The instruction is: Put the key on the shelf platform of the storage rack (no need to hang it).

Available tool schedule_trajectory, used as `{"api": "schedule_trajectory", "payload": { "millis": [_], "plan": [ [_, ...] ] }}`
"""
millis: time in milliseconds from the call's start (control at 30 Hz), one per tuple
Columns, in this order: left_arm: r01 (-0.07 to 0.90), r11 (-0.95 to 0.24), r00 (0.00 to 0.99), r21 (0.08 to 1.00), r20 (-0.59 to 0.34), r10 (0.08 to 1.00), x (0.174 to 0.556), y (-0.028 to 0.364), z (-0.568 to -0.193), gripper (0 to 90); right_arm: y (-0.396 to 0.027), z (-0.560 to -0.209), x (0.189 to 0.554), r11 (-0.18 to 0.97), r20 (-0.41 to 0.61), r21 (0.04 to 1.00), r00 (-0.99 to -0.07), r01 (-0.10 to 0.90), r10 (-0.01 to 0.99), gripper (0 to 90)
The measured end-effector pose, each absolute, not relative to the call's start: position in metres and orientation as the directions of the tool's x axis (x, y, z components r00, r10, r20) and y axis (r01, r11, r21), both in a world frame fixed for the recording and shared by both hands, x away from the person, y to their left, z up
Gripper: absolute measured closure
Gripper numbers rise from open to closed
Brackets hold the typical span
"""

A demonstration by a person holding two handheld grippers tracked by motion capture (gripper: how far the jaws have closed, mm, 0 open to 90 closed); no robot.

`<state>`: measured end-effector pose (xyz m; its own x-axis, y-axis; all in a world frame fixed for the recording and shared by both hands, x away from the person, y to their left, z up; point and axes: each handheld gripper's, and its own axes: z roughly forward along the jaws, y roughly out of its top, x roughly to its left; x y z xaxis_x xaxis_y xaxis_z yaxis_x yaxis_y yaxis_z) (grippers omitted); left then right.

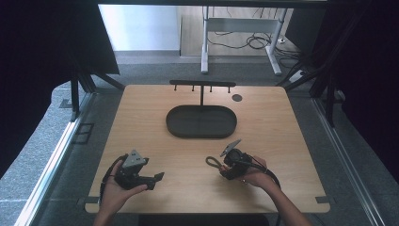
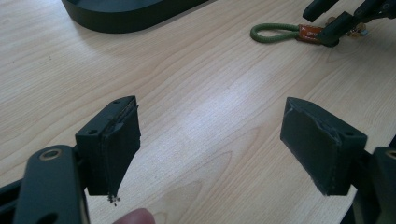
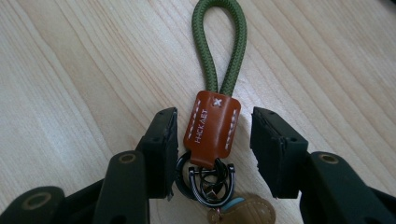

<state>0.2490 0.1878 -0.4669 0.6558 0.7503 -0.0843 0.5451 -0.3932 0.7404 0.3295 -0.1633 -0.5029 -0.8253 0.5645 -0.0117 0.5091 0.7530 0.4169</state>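
We count two grippers on one table (image 1: 282, 141), one in each of the person's hands. The right gripper (image 3: 212, 140) is lowered over a single keychain (image 3: 212, 123) that lies flat on the wood in the near right part of the table, in front of the tray. Its two fingers (image 3: 161, 149) stand on either side of the keychain's brown leather tab, partly closed, with a narrow gap left on each side, so the pads do not press on it and nothing is gripped. The keychain has one green cord loop (image 3: 219, 46) that points away from the gripper, one leather tab with white stitching, and a cluster of dark metal rings (image 3: 205, 179) at the near end between the fingers; below them we see a small tan tag, cut off by the frame edge. From the left gripper view the same keychain (image 2: 285, 33) lies well apart from the left gripper (image 2: 210, 140), whose two fingers (image 2: 114, 144) are spread wide over bare wood and hold nothing. In the high view the left gripper (image 1: 157, 177) rests low at the near left of the table. Farther back, at the middle of the table, stands one dark oval tray (image 1: 201, 121) with one upright post that carries a crossbar (image 1: 202, 84); we make out four small pegs under that bar. One small dark disc (image 1: 237, 98) lies near the tray's far right.
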Motion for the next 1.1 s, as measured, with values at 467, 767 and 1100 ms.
{"api": "schedule_trajectory", "payload": {
  "millis": [467,767,1100],
  "plan": [
    [0.544,-0.397,0.658,0.739,-0.083,0.749,0.249,0.187,-0.467,20.4,-0.162,-0.508,0.331,0.753,0.005,0.405,-0.824,0.520,0.566,59.1],
    [0.545,-0.397,0.658,0.739,-0.084,0.748,0.249,0.187,-0.467,20.3,-0.164,-0.507,0.335,0.753,0.013,0.389,-0.820,0.531,0.572,65.8],
    [0.544,-0.393,0.656,0.741,-0.083,0.750,0.249,0.187,-0.467,20.3,-0.168,-0.486,0.333,0.745,0.012,0.426,-0.826,0.514,0.564,66.4]
  ]
}}
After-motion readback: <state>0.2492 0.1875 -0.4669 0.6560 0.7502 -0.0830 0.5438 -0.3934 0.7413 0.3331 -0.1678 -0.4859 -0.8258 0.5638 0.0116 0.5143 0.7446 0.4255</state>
